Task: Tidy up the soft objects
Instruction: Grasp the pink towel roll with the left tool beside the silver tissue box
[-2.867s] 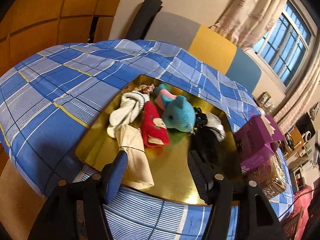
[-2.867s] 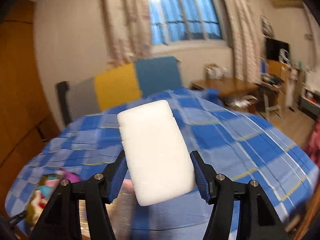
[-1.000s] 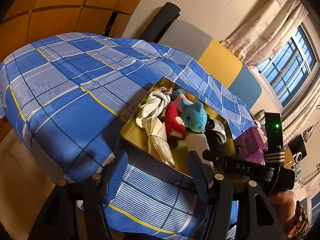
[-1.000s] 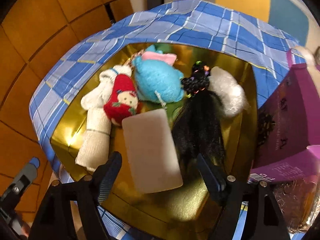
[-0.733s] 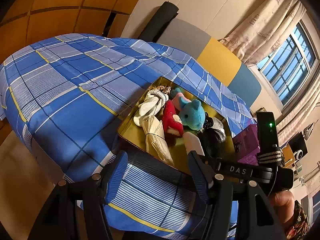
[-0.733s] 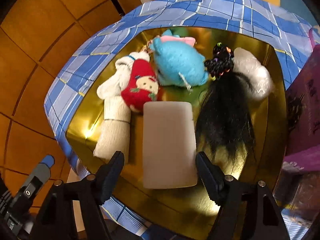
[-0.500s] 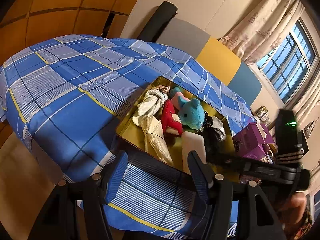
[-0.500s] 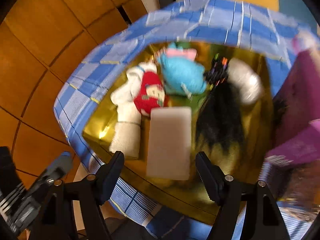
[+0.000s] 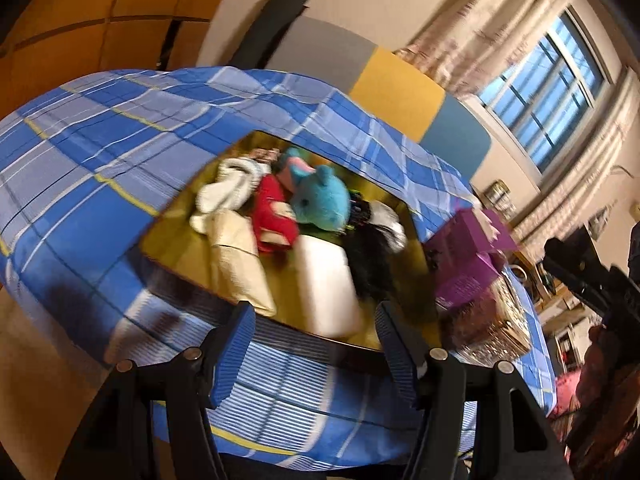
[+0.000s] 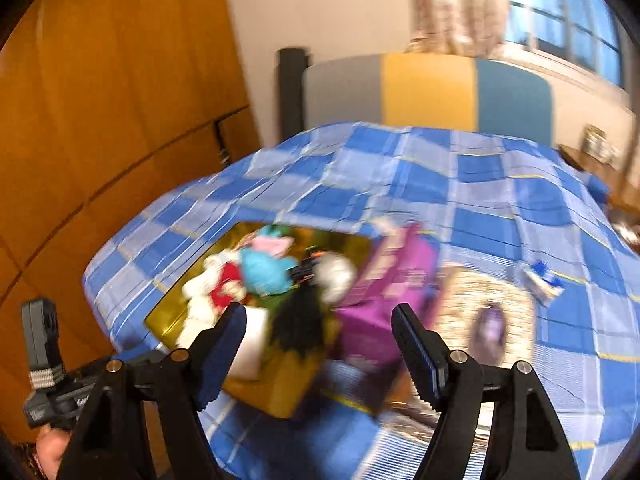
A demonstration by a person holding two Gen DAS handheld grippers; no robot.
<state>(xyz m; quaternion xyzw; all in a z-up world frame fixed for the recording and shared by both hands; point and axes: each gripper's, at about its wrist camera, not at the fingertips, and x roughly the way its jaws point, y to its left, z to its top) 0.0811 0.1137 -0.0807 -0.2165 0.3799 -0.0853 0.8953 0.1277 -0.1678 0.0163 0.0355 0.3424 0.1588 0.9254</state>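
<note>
A gold tray (image 9: 172, 240) on the blue plaid bed holds several soft things: a white sponge block (image 9: 328, 288), a blue plush (image 9: 320, 200), a red doll (image 9: 274, 216), white socks (image 9: 224, 196), a cream cloth roll (image 9: 240, 268) and a black wig (image 9: 368, 256). My left gripper (image 9: 314, 344) is open and empty at the tray's near edge. My right gripper (image 10: 320, 344) is open and empty, pulled back above the bed; the tray (image 10: 168, 316) and sponge (image 10: 252, 340) show blurred below it.
A purple box (image 9: 468, 248) stands to the right of the tray, with a glittery basket (image 9: 488, 328) beside it. A small blue-white item (image 10: 540, 280) lies on the bed at the right. An orange wooden wall (image 10: 120, 120) is at the left. The bed's edge is near.
The right gripper let go of the white sponge in the tray, then pulled back and swung up and right. The left gripper moved a little closer to the tray.
</note>
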